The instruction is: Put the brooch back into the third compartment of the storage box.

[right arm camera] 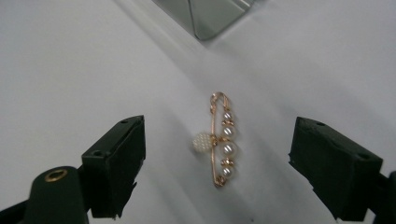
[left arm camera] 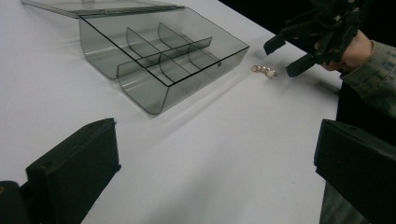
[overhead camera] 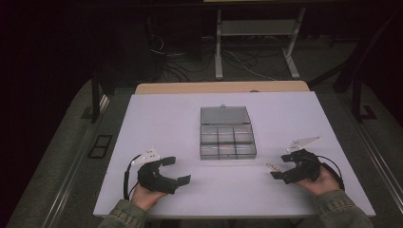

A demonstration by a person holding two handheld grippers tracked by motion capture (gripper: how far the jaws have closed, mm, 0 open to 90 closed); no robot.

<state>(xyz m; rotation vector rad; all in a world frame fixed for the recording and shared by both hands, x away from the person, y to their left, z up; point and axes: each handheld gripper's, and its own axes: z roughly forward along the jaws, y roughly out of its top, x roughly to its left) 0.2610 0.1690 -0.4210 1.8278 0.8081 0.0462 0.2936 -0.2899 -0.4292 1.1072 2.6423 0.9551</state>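
bare table (overhead camera: 161,123) around open organizer box (overhead camera: 227,139), brooch (right arm camera: 221,140) unobstructed

No readable text, label, brand, number or sign appeared on anything in any of the three views.

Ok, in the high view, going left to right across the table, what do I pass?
left gripper → clear compartment box → pearl brooch pin → right gripper

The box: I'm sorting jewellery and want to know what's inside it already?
The box stands open, lid back. Its compartments that show look empty; the brooch lies on the table outside it. The dividers hide some corners.
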